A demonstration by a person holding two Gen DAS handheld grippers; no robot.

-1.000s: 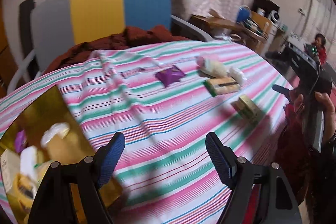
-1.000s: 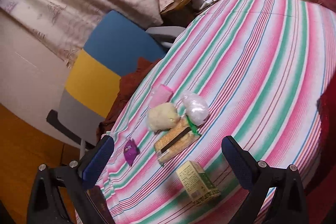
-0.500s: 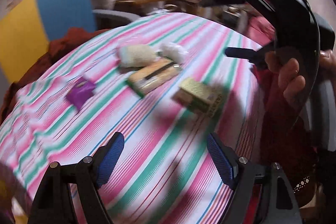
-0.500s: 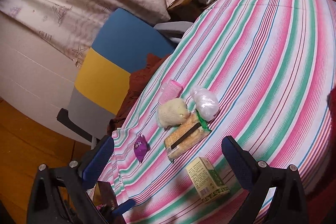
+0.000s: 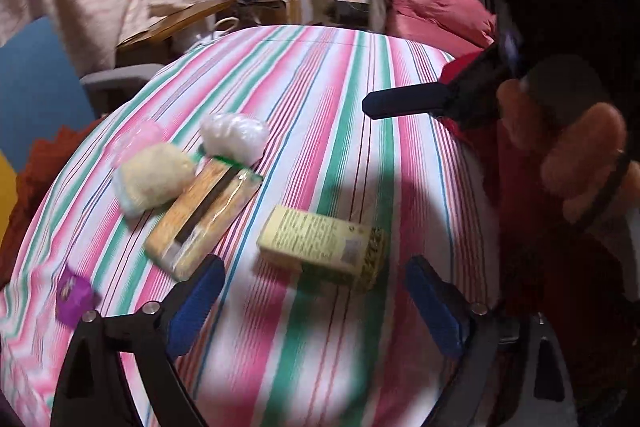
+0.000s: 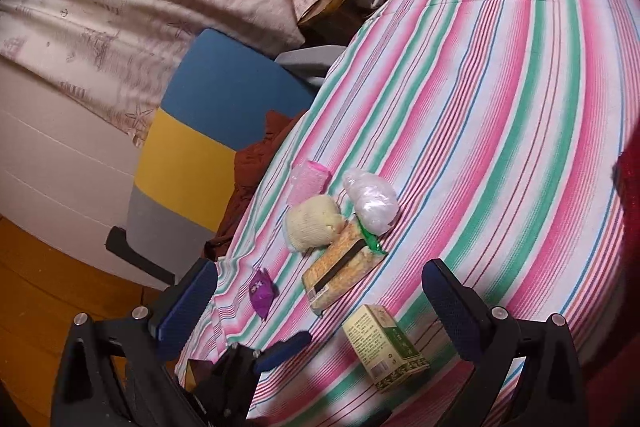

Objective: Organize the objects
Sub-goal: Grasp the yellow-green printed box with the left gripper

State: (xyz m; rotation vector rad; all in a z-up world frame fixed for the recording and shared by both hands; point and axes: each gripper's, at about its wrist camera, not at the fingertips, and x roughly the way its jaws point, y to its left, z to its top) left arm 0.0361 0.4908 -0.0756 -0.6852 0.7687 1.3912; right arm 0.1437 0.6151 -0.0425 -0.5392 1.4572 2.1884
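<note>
Where the striped tablecloth [image 6: 520, 107] covers the round table, six loose items lie in a cluster toward its near edge.

- Green-and-yellow carton [image 5: 320, 243]: lying flat, nearest the left gripper [image 5: 312, 303], just ahead of the gap between its blue pads; the jaws stand wide apart, holding nothing.
- Long flat packet with a dark band [image 5: 204, 215]: left of the carton, apart from it.
- Cream pouch [image 5: 154, 179] and white plastic bag [image 5: 234, 137]: touching the far end of the packet.
- Pink pouch [image 6: 308, 181]: just beyond the cream pouch.
- Purple sachet [image 6: 262, 289]: alone, near the cloth's left edge.
- Right gripper [image 6: 320, 307]: above the near edge, jaws spread wide and empty; a hand [image 5: 572, 155] grips its handle.
- Chair [image 6: 208, 131], blue, yellow and grey: beside the table.
</note>
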